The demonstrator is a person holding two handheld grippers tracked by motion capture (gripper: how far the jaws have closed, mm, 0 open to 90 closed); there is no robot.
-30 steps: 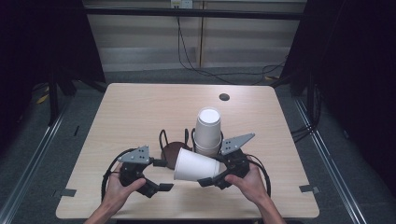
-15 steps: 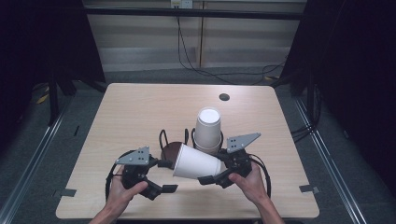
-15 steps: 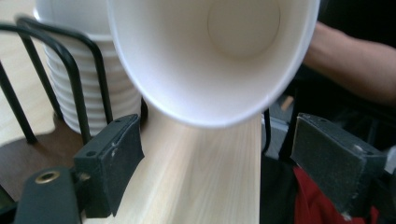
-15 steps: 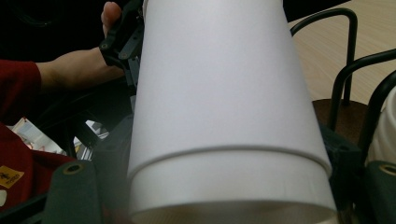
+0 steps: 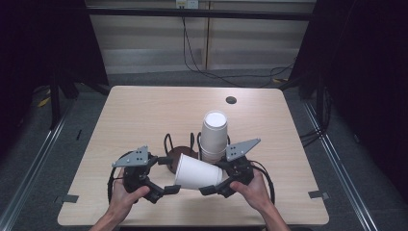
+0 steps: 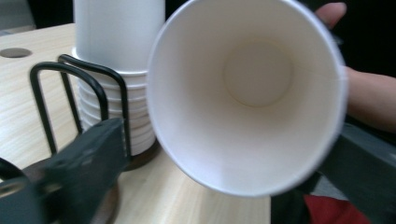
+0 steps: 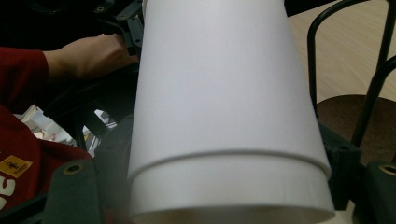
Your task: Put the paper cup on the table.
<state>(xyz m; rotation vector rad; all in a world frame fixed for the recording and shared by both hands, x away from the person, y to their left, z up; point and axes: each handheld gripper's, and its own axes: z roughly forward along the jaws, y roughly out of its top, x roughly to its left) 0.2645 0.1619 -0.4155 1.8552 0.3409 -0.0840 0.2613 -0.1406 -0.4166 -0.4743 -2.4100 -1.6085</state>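
A white paper cup (image 5: 197,172) lies sideways just above the table's front. My right gripper (image 5: 214,179) is shut on its narrow base end, and the cup wall (image 7: 224,93) runs away between the jaws. The cup's open mouth (image 6: 247,93) faces my left gripper (image 5: 168,175), which is open with a jaw on either side of the rim. I cannot tell whether the jaws touch it. Behind stands an upside-down stack of white cups (image 5: 214,134) in a black wire holder (image 5: 180,151) with a round brown base.
The holder's wire loops (image 6: 46,93) rise close beside the left jaw, and one loop (image 7: 355,112) stands to the right of the held cup. A dark cable hole (image 5: 231,100) sits at the far side of the wooden table (image 5: 144,115).
Both hands have shifted only slightly. The cup stays held sideways between the two grippers in front of the stack.
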